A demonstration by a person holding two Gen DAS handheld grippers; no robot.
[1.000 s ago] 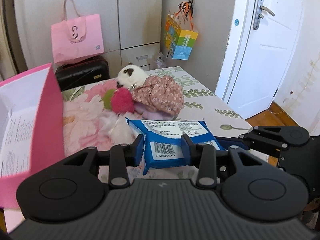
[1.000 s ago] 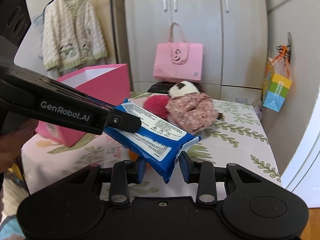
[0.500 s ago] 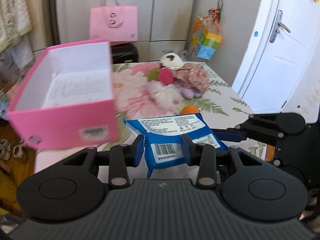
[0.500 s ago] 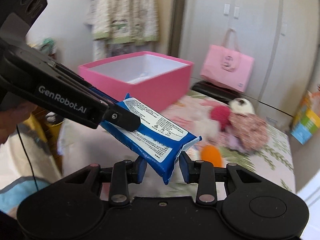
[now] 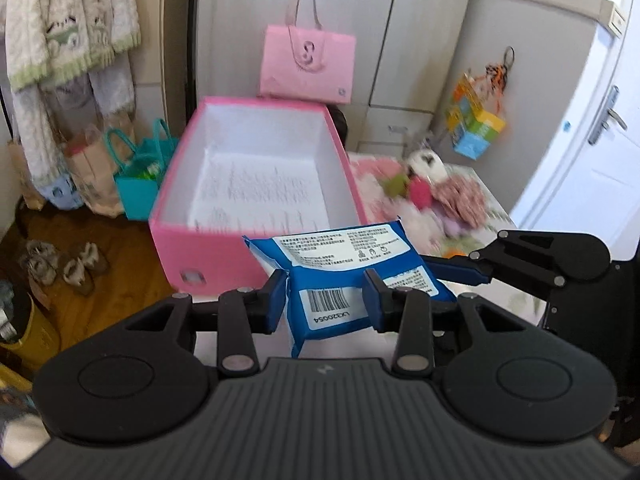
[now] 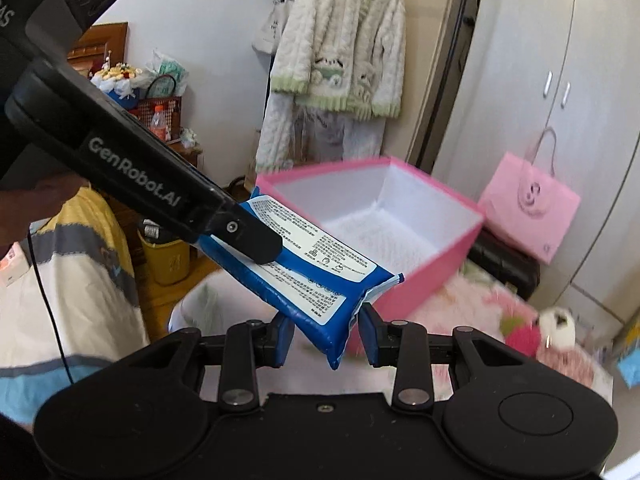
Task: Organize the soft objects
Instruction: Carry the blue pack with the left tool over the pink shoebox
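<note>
At the bottom centre of both wrist views, a blue wet-wipes pack (image 5: pixel 344 280) hangs in the air, clamped at two ends: the left gripper (image 5: pixel 326 300) pinches its barcode end, and the right gripper (image 6: pixel 325 330) pinches the opposite lower corner. In the right wrist view the left gripper reaches in from the upper left and its finger lies across the pack's white printed label. The pack is a plump, glossy film pouch with crimped ends; I judge it soft, so it will sag if one grip lets go.

Just beyond it, mid-frame, stands the open pink box (image 5: pixel 256 248), white inside with nothing in it, so no item is stowed yet. Farther right on the floral table (image 5: pixel 492 220), blurred, a panda plush in a floral dress (image 5: pixel 440 178), a red pompom (image 6: pixel 524 338) and something green await sorting.
</note>
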